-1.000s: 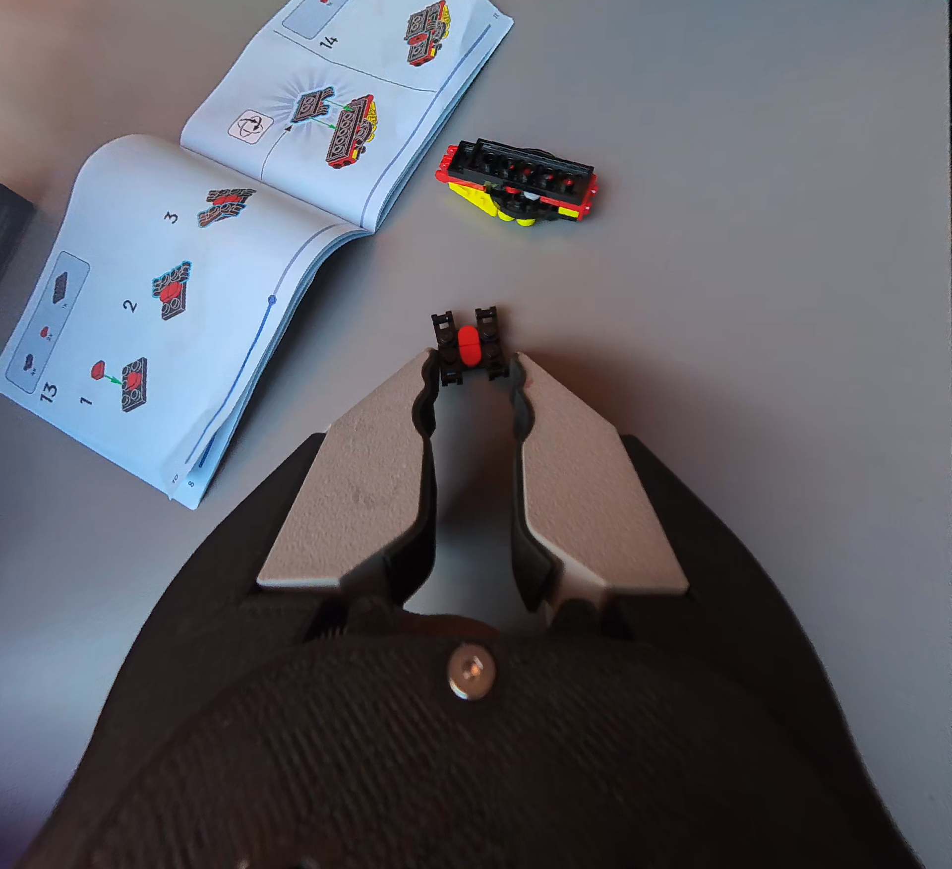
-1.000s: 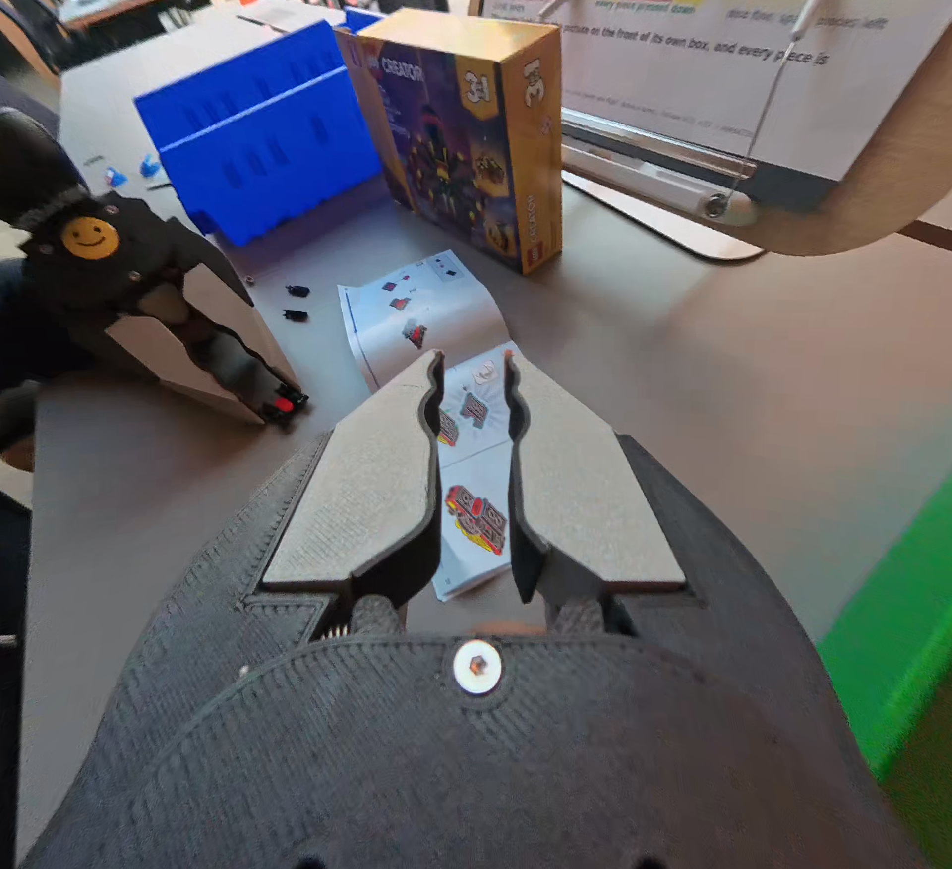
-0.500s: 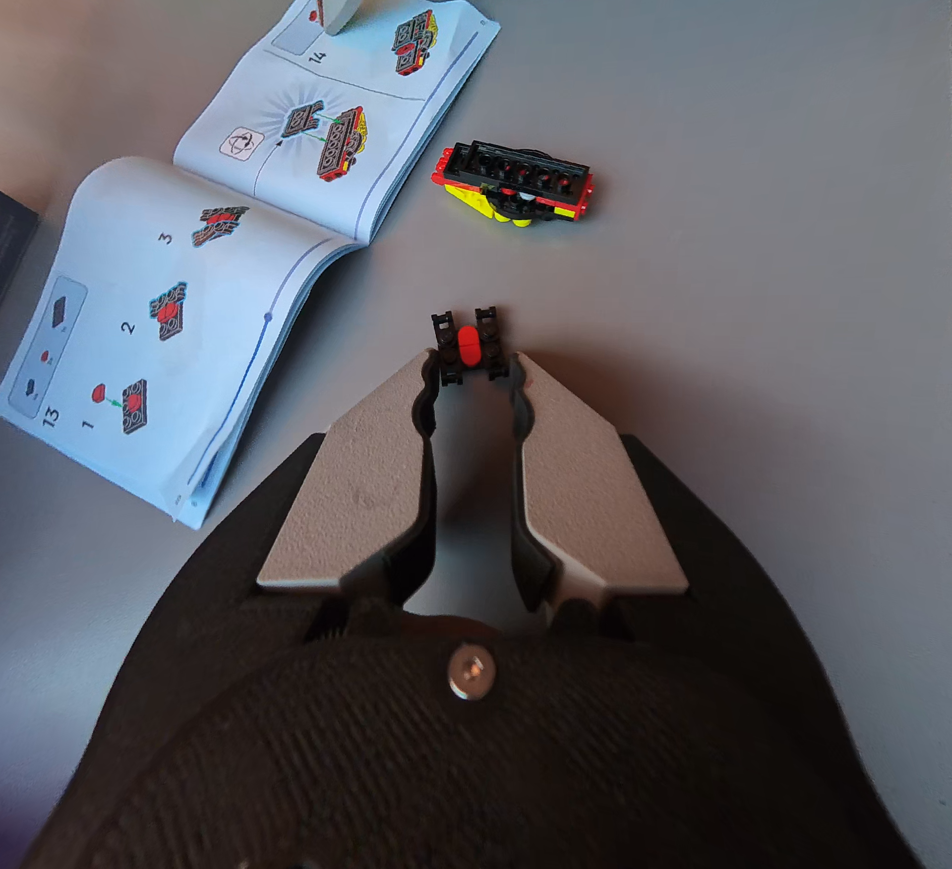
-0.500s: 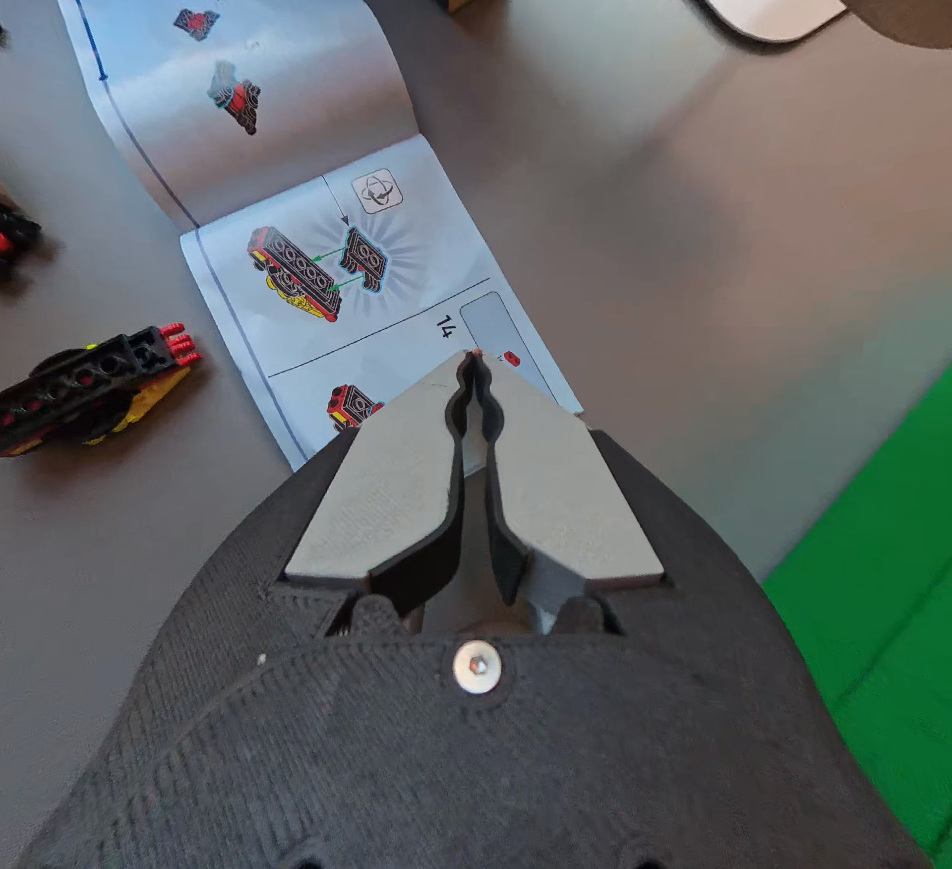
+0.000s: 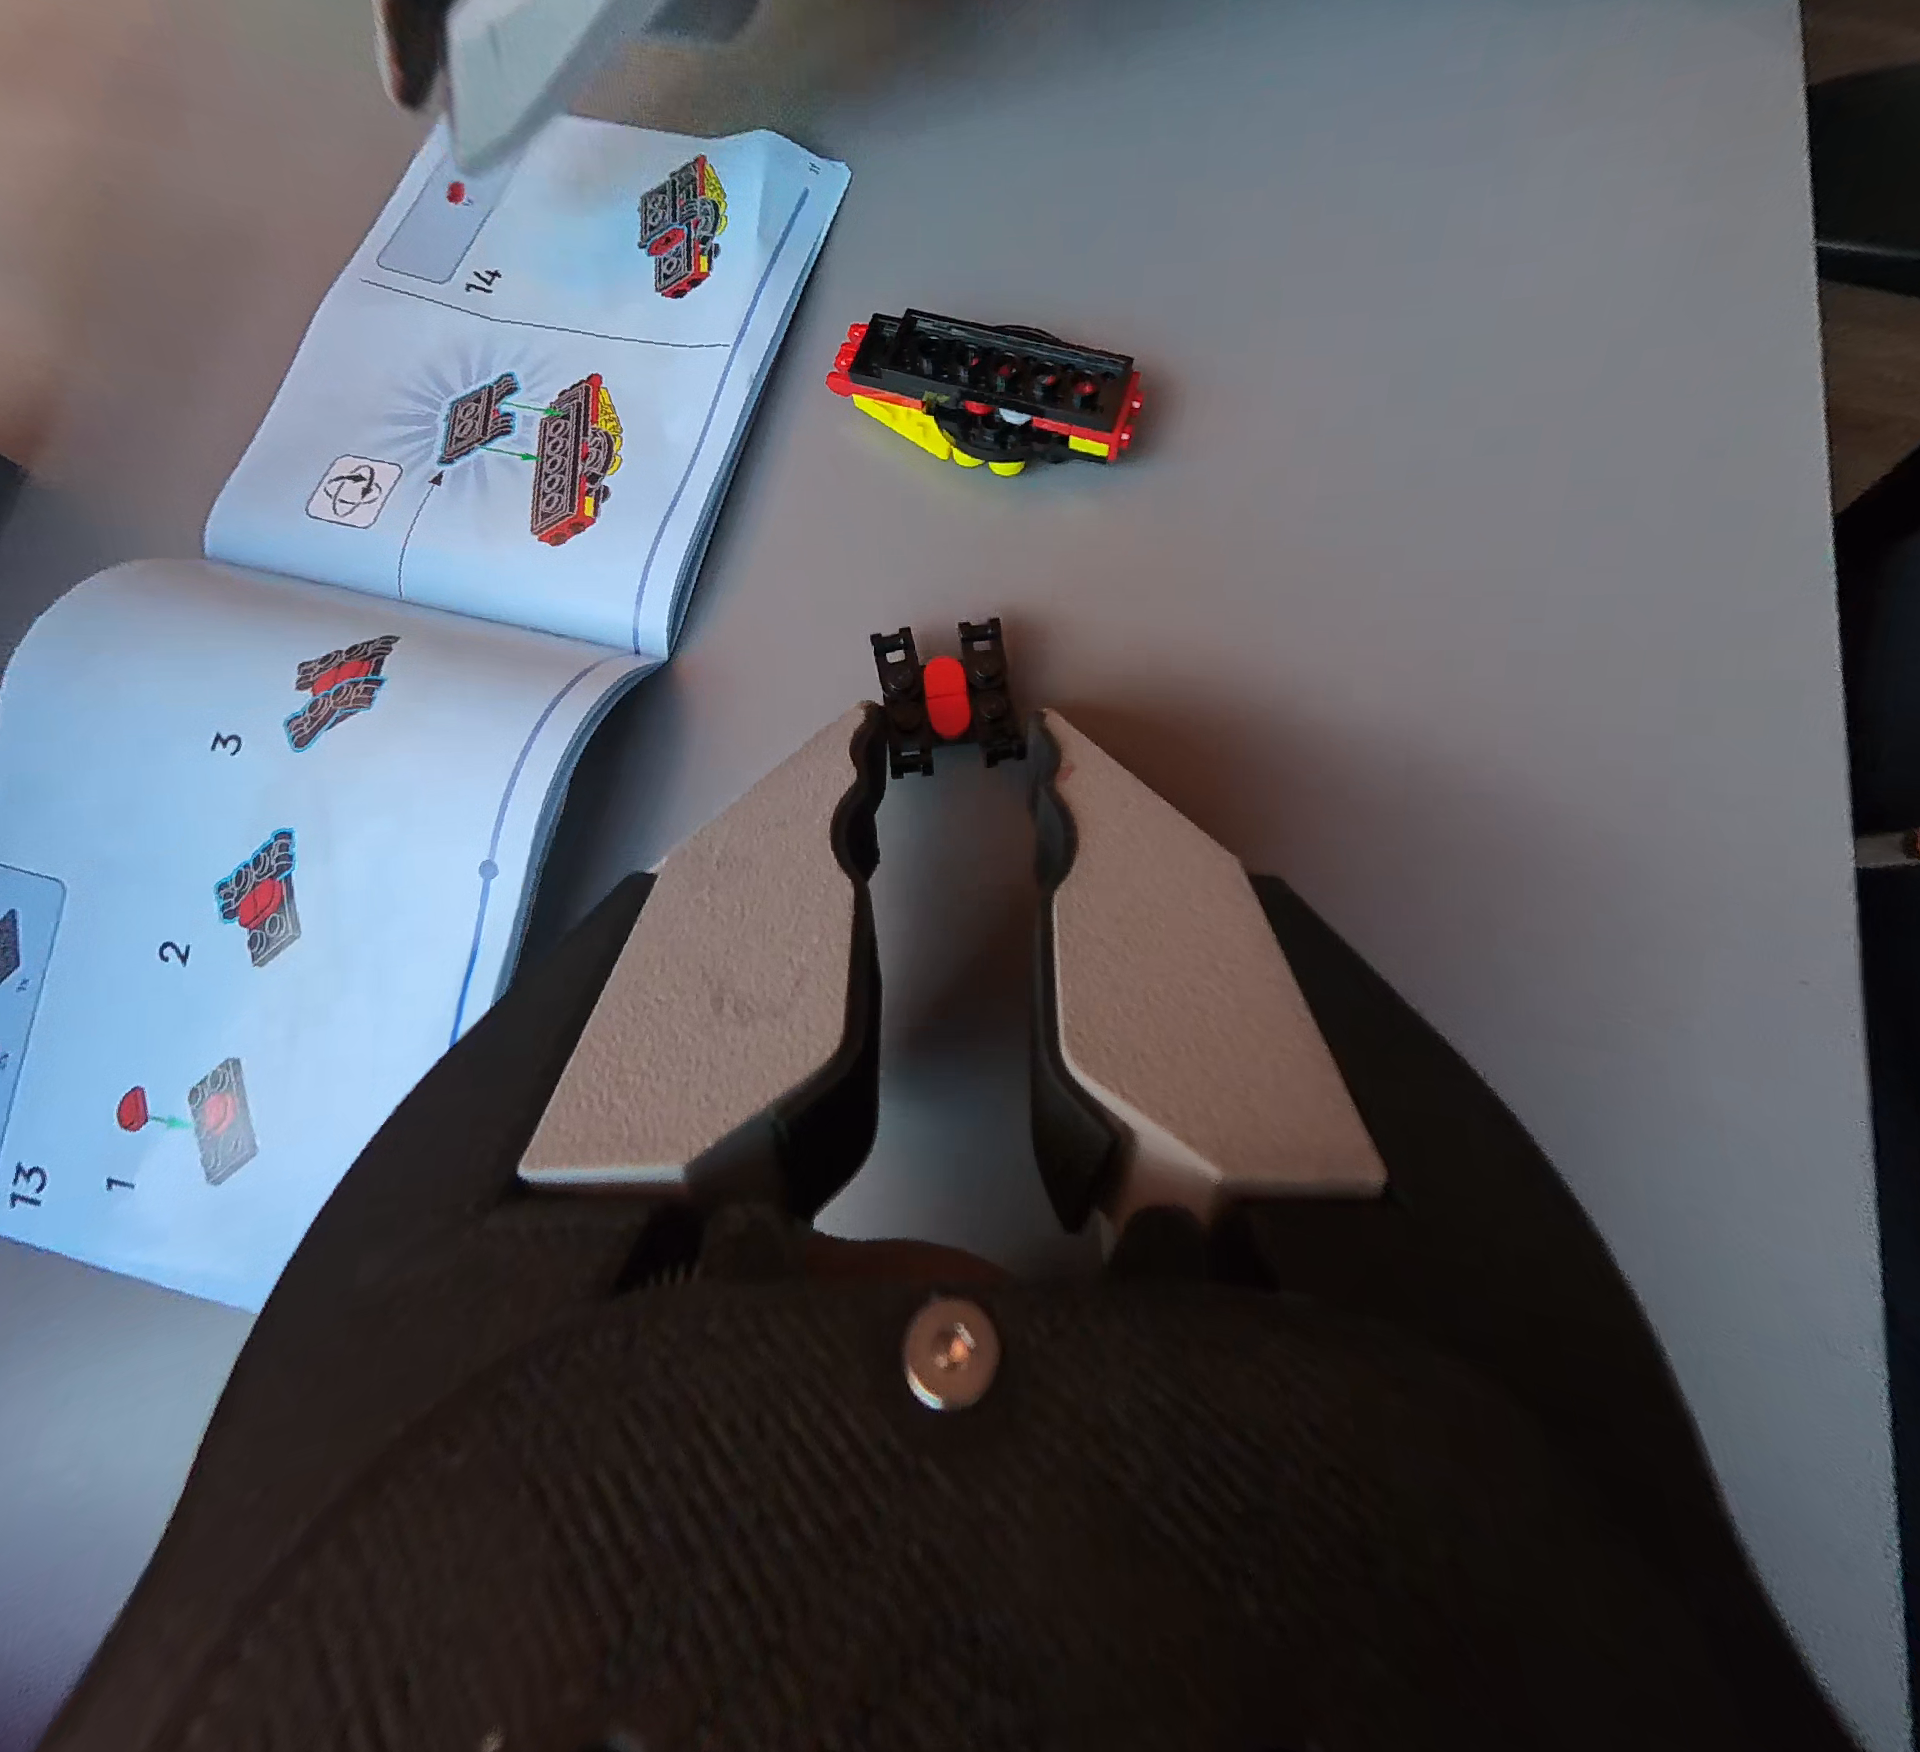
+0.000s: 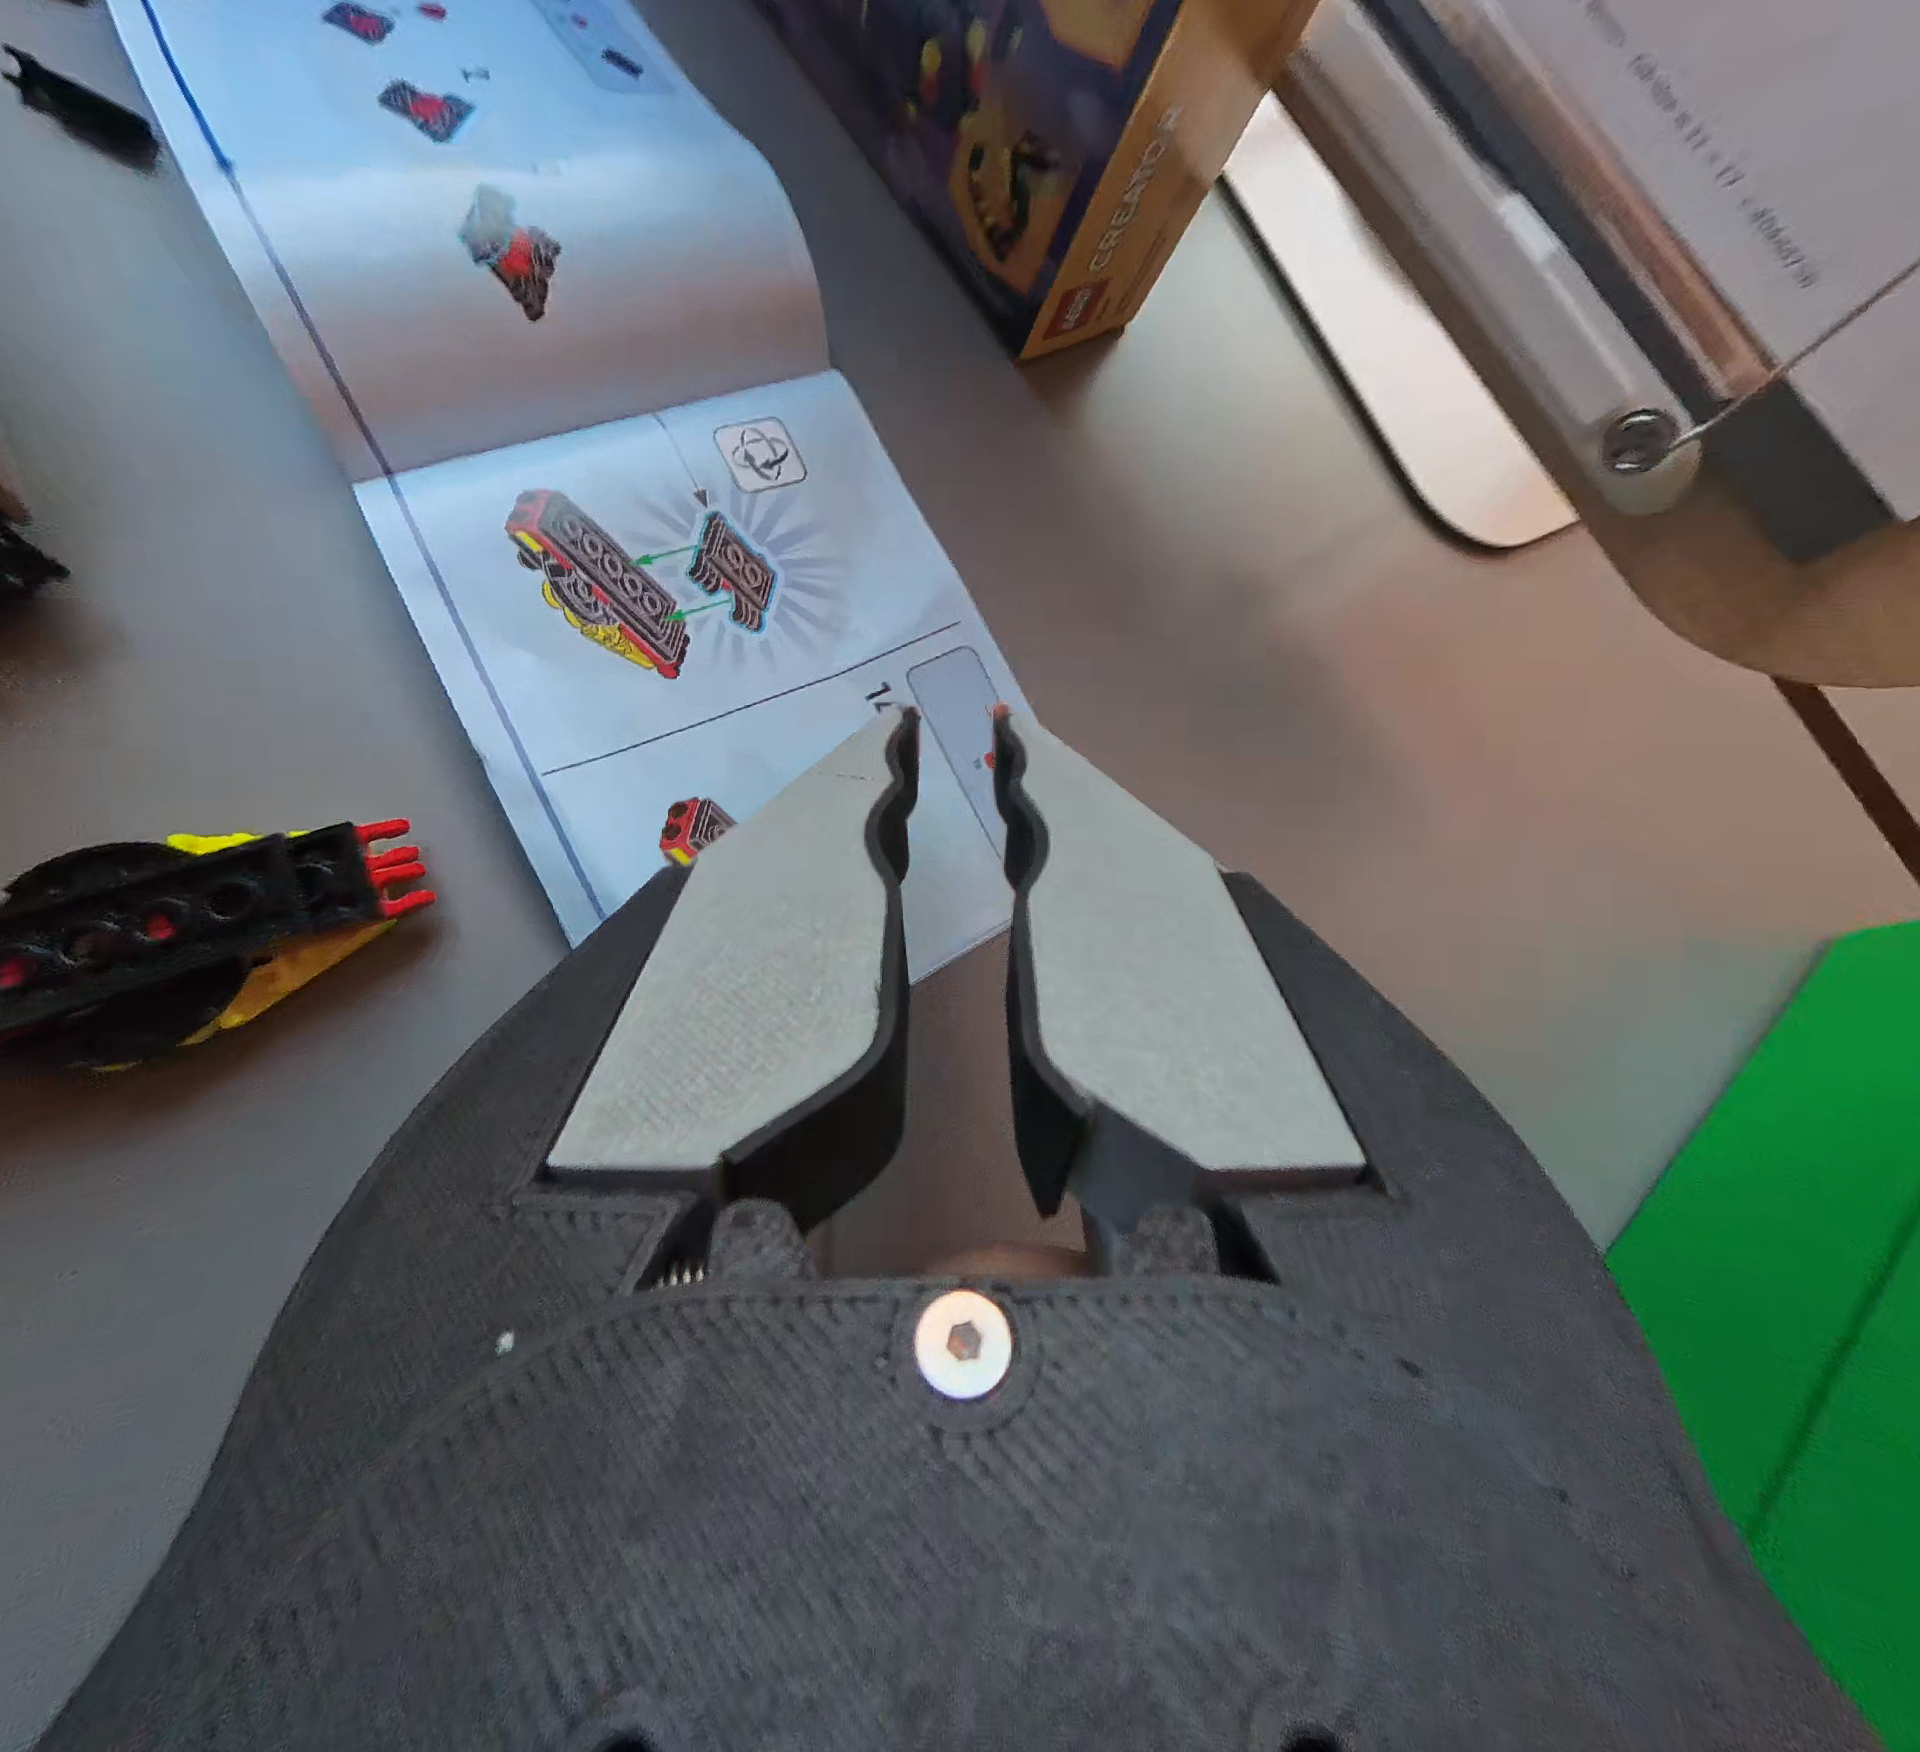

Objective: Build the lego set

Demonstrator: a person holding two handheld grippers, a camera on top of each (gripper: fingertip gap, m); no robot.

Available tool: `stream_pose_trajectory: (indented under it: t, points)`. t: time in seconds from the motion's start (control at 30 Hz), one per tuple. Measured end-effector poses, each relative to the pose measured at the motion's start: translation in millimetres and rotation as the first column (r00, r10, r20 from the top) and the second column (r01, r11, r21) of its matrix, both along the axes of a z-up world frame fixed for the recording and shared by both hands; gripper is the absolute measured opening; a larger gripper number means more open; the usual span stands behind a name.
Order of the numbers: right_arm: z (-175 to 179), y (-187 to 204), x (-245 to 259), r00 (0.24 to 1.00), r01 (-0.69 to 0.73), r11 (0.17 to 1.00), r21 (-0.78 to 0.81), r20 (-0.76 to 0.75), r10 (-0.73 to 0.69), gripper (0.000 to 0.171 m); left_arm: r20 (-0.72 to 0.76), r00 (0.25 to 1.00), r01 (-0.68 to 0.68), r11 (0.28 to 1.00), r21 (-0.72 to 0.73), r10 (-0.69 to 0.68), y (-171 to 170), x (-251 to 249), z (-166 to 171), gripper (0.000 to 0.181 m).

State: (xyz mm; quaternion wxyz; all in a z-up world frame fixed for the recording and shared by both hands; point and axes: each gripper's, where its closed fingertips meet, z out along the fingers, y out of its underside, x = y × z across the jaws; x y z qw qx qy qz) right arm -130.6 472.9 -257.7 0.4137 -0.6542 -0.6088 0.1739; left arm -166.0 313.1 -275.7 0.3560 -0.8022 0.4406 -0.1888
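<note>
Small sub-build: a black plate piece with a red rounded tile [image 5: 943,696] on top, pinched at its near end between the tips of the left gripper [image 5: 948,734]; it sticks out toward 12 o'clock over the grey table [image 5: 1455,352]
Left gripper: fingers narrowed onto the small sub-build, one pad on each side of it (a gap stays open behind the piece)
Main build: a long black, red and yellow model [image 5: 987,393] lying on the table at 12 o'clock from the held piece, apart from it; in the right wrist view it sits at 9 o'clock [image 6: 187,933], red prongs pointing toward the booklet
Instruction booklet: open on the table at 10 o'clock in the left wrist view [image 5: 468,507], its right edge just beside the main build; pages curl up at the spine
Right gripper: fingers parted with a narrow gap and nothing between them [image 6: 954,726]; tips are over the booklet's near corner [image 6: 727,559]; seen blurred at 11 o'clock in the left wrist view [image 5: 520,71]
Set box: stands at 12 o'clock in the right wrist view [image 6: 1039,40], just beyond the booklet
Loose black pieces: at 10 o'clock, left of the booklet [image 6: 83,107]
Board stand: pale base and printed sheet at 2 o'clock [image 6: 1507,300]
</note>
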Motion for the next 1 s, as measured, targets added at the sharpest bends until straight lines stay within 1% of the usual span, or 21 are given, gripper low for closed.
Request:
stream_pose_trajectory:
  t: [0.03, 0.13, 0.23, 0.47, 0.6, 1.0]
  points:
    - [7, 0, 0, 0.999, 0.004, 1.0, -0.004, -0.046, -0.004, 0.011, -0.01, 1.0, 0.002, 1.0, 0.001, -0.002, 0, 0, -1, 0.025]
    - [21, -5, -1, 0.988, -0.029, 0.998, -0.06, -0.156, 0.02, 0.015, -0.019, 1.0, 0.006, 1.0, 0.002, -0.006, -1, 0, -3, 0.025]
    - [29, -12, -3, 0.974, -0.068, 0.992, -0.107, -0.22, 0.043, 0.014, -0.008, 1.0, 0.0, 1.0, -0.008, 0.0, 0, 0, -2, 0.025]
    - [43, 0, -1, 0.927, -0.011, 0.991, -0.133, -0.373, -0.04, 0.011, -0.023, 1.0, 0.005, 1.0, 0.0, -0.005, -1, 0, -3, 0.025]
    - [41, 3, 0, 0.918, -0.016, 0.982, -0.19, -0.392, -0.061, 0.014, -0.022, 1.0, 0.005, 1.0, 0.0, -0.005, -1, 0, -3, 0.025]
    - [41, 5, 1, 0.916, -0.001, 0.983, -0.183, -0.394, -0.072, 0.013, -0.012, 1.0, 0.004, 1.0, -0.018, -0.004, -2, -1, -3, 0.025]
